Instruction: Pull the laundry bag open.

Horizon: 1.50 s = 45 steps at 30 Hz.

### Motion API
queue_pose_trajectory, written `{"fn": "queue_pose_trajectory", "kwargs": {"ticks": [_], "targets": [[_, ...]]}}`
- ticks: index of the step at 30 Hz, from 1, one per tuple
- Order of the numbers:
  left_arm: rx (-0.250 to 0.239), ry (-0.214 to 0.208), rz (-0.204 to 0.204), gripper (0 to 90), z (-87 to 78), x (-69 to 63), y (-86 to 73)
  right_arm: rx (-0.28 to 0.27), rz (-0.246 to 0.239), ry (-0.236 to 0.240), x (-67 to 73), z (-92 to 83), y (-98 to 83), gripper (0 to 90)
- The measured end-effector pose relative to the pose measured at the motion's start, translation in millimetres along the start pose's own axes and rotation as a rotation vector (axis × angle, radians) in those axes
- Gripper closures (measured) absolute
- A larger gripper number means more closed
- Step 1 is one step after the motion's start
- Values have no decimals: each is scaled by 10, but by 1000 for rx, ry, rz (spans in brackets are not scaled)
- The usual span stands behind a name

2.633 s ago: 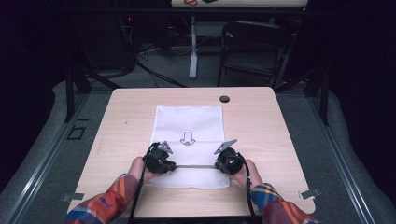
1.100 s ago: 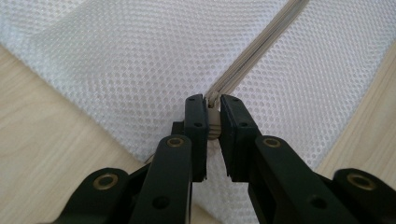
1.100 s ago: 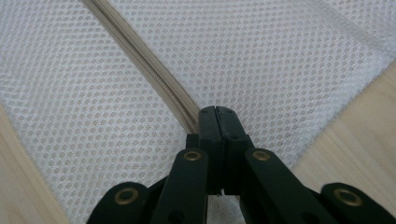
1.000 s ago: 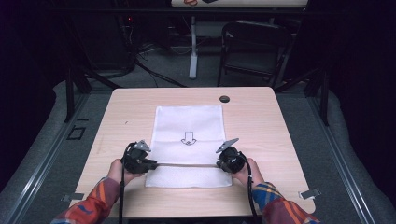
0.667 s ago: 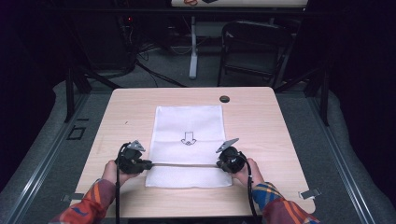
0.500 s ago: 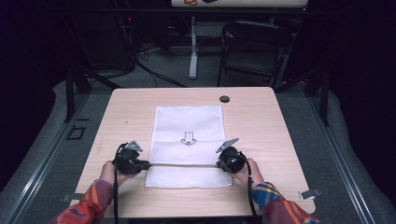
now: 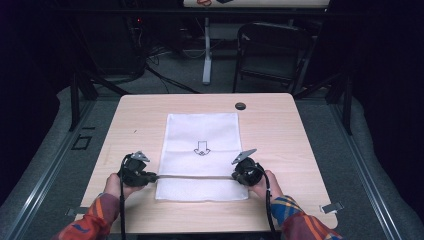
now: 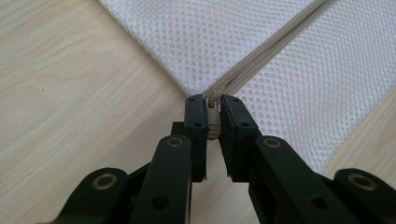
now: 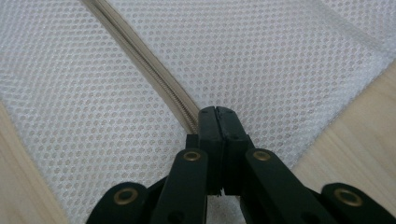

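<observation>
White mesh bag [image 7: 202, 155] lies flat at the centre of the bench [image 7: 280, 130], long side running away from the person, black arrow print [image 7: 202, 148] on its middle. Its zipper [image 7: 195, 176] crosses the near part of the bag, pulled taut in a straight line between the two tongs

Left tongs [image 7: 150, 176] sit at the bag's left edge, just off the mesh over bare wood. In the left gripper view the left tongs [image 8: 213, 109] stand narrow, pads clamped on the zipper's pale end piece [image 8: 213, 120] where the bag corner [image 8: 196, 91] comes to a point; the zipper [image 8: 271, 46] runs away up and to the right

Right tongs [image 7: 235, 176] sit on the bag near its right edge. In the right gripper view the right tongs [image 9: 217, 116] are fully closed, pinching the mesh right at the zipper [image 9: 140, 60]; what exactly sits between the pads is hidden

Versus 2.6 s ago: left tongs were then over the bag's left part, close to the right ones. They have since travelled left along the zipper line to the bag's edge; most of that was done by one second ago, little shift after. Right tongs and the bag have not moved

Small dark round thing [image 7: 240, 106] lies at the bench's far edge, well apart from the bag
</observation>
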State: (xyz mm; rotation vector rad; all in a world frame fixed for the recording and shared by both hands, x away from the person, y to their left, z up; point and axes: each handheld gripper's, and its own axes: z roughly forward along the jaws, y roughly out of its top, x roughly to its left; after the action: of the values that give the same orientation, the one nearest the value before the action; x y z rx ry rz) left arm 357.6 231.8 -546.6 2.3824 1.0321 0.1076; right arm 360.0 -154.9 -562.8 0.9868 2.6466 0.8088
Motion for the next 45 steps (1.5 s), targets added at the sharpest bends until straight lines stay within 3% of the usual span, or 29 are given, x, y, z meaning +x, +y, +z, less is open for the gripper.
{"fn": "queue_pose_trajectory", "kwargs": {"ticks": [2, 6, 8, 13, 15, 19, 24, 30, 37, 40, 45], "targets": [[0, 0, 4, 812, 3, -2, 5, -5, 15, 11, -12, 2, -3, 897], [-4, -5, -37, 755, -5, 15, 22, 0, 14, 19, -7, 0, 9, 857], [-4, -7, -48, 676, -12, 22, 32, 16, 14, 29, -15, -21, 30, 792], [-7, 4, -66, 475, -42, 0, 63, -7, 12, 17, -6, -114, 70, 642], [-15, -2, -67, 407, -74, -7, 75, -29, 19, 16, -8, -169, 87, 559], [-31, 8, -80, 263, -154, -33, 98, -16, 42, -5, -28, -313, 113, 382], [-33, 26, -85, 162, -225, -93, 95, 2, 70, -34, -55, -501, 76, 168], [-46, 43, -107, 119, -331, -114, 33, -24, 120, -85, -144, -751, -49, 37], [-55, 78, -154, 87, -414, -5, -85, -39, 199, -141, -324, -973, -429, 0], [-51, 87, -170, 72, -409, 52, -119, -24, 242, -155, -410, -1021, -583, 0], [-37, 100, -208, 24, -353, 165, -180, -17, 274, -186, -523, -1036, -723, 0]]}}
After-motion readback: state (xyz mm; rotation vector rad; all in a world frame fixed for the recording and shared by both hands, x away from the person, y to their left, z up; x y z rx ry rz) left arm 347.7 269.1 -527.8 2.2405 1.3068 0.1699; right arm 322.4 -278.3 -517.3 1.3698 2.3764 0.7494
